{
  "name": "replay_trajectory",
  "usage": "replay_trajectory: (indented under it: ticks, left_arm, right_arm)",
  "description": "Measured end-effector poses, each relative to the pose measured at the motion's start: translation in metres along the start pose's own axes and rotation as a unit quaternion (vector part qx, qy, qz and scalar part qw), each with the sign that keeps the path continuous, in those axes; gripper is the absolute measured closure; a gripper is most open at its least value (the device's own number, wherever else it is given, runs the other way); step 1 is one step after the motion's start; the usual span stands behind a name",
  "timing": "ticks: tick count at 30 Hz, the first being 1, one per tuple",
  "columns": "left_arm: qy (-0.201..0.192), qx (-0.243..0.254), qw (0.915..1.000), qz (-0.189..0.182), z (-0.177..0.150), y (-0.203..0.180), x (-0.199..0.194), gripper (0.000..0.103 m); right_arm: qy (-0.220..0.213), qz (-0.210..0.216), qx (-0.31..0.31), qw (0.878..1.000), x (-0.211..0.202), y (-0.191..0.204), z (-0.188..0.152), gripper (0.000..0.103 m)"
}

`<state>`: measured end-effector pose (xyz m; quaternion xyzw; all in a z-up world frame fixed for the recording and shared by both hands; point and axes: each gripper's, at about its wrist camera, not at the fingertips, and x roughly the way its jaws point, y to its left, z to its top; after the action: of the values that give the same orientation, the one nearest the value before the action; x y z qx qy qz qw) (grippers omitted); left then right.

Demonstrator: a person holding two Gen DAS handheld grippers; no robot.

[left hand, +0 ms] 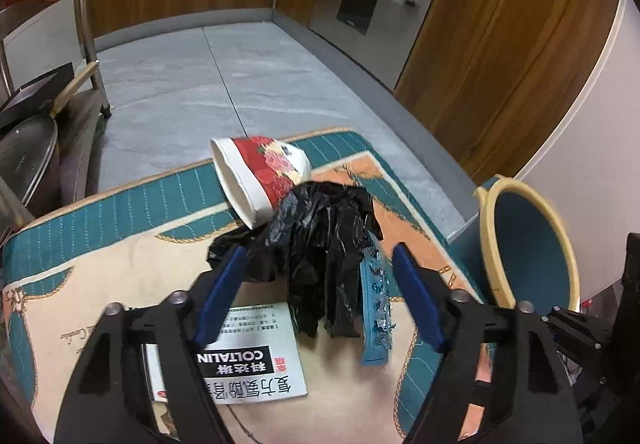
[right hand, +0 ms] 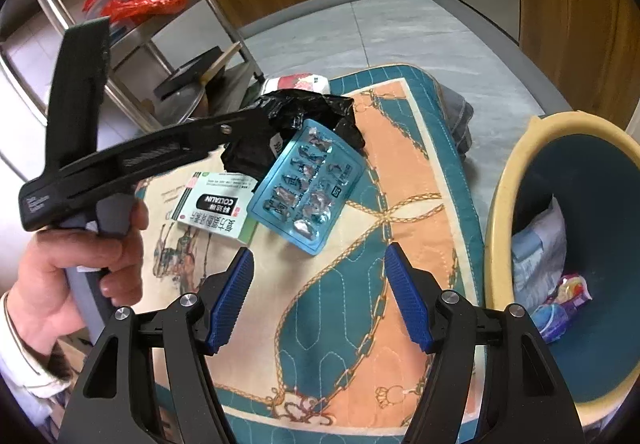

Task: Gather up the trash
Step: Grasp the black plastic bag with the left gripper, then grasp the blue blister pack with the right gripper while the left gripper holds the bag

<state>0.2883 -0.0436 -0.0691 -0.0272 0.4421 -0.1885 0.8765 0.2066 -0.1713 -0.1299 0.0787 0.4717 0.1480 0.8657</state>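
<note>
A crumpled black plastic bag (left hand: 320, 232) lies on a patterned cushion (left hand: 80, 284). My left gripper (left hand: 320, 256) is open, its blue fingers either side of the bag. A blue blister pack (left hand: 376, 308) leans beside the bag, a white medicine box (left hand: 248, 360) lies in front, and a red-and-white paper cup (left hand: 260, 175) lies tipped behind. In the right wrist view, my right gripper (right hand: 318, 264) is open and empty over the cushion (right hand: 340, 324), near the blister pack (right hand: 308, 183) and box (right hand: 216, 207). The left gripper (right hand: 256, 123) reaches into the bag (right hand: 304, 111).
A blue bin with a yellow rim (right hand: 504, 211) stands right of the cushion and holds wrappers (right hand: 560, 300). A metal rack (right hand: 132, 43) with a red bag and pans stands at the left. Wooden cabinets (left hand: 500, 43) line the grey tiled floor (left hand: 240, 83).
</note>
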Motion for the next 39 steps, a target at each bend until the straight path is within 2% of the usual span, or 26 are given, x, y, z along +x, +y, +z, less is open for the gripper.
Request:
replay_trajectory:
  ticks: [1,2,4,5,6,7,14,19,24,30,33,34,35,39]
  left_arm:
    - [0.004,0.001,1.0000,-0.002,-0.002,0.000,0.002,0.050]
    - [0.010,0.004,0.9999,-0.002,-0.004,-0.001,0.003,0.054]
    - [0.012,0.007,0.9999,-0.002,-0.008,-0.001,0.003,0.074]
    - [0.013,0.006,0.9999,-0.004,-0.009,0.000,0.001,0.077]
    - [0.014,0.001,0.9998,-0.012,-0.011,0.002,-0.001,0.088]
    - [0.015,-0.002,0.9998,-0.014,-0.012,0.002,-0.002,0.092]
    - [0.019,-0.046,0.9976,-0.049,-0.022,0.011,-0.016,0.097]
    - [0.003,-0.063,0.9961,-0.061,-0.026,0.013,-0.046,0.097]
    - [-0.016,-0.070,0.9958,-0.057,-0.028,0.015,-0.075,0.097]
    - [-0.041,-0.069,0.9963,-0.030,-0.034,0.024,-0.108,0.097]
    - [-0.052,-0.073,0.9958,-0.020,-0.036,0.033,-0.120,0.097]
    - [-0.055,-0.076,0.9954,-0.017,-0.037,0.036,-0.123,0.097]
    - [-0.058,-0.081,0.9949,-0.017,-0.037,0.039,-0.125,0.097]
    - [-0.073,-0.107,0.9914,-0.015,-0.036,0.056,-0.132,0.097]
  right_arm:
    - [0.000,0.000,0.001,1.000,0.000,-0.001,0.000,0.034]
    - [0.000,0.000,0.001,1.000,0.001,-0.001,0.000,0.034]
    - [0.001,-0.001,0.003,1.000,0.002,-0.003,0.000,0.034]
    - [0.001,-0.001,0.005,1.000,0.002,-0.004,0.000,0.034]
    - [0.001,0.000,0.007,1.000,0.002,-0.005,0.000,0.034]
    - [0.001,0.001,0.008,1.000,0.002,-0.005,0.000,0.034]
    - [0.005,0.004,0.007,1.000,0.010,-0.001,0.004,0.034]
    - [0.008,0.003,0.006,1.000,0.014,0.002,0.005,0.034]
    - [0.011,0.000,0.013,1.000,0.014,0.003,0.000,0.033]
    - [0.007,0.000,0.043,0.999,0.017,0.002,0.003,0.033]
    - [0.006,-0.015,0.059,0.998,0.022,0.003,0.008,0.030]
    - [0.005,-0.022,0.066,0.998,0.025,0.003,0.011,0.022]
    - [0.004,-0.029,0.071,0.997,0.027,0.004,0.012,0.020]
    - [0.005,-0.060,0.082,0.995,0.044,0.015,0.024,0.020]
